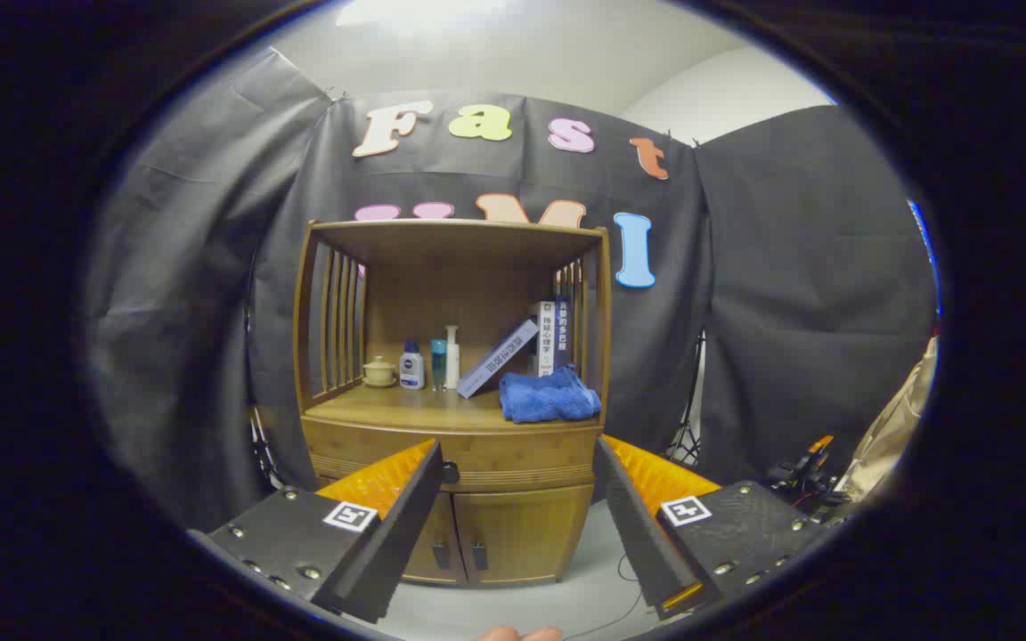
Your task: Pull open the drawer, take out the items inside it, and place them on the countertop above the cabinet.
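Drawer (513,456): closed, long axis horizontal. Knob (450,473) at 12 o'clock, just beyond left fingertip. Gripper (517,463): fingers spread, empty.

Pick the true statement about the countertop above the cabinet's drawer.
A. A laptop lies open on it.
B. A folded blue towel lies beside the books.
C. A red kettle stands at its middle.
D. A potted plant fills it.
B: the blue towel lies folded on the countertop just in front of the books, beyond the open gripper.
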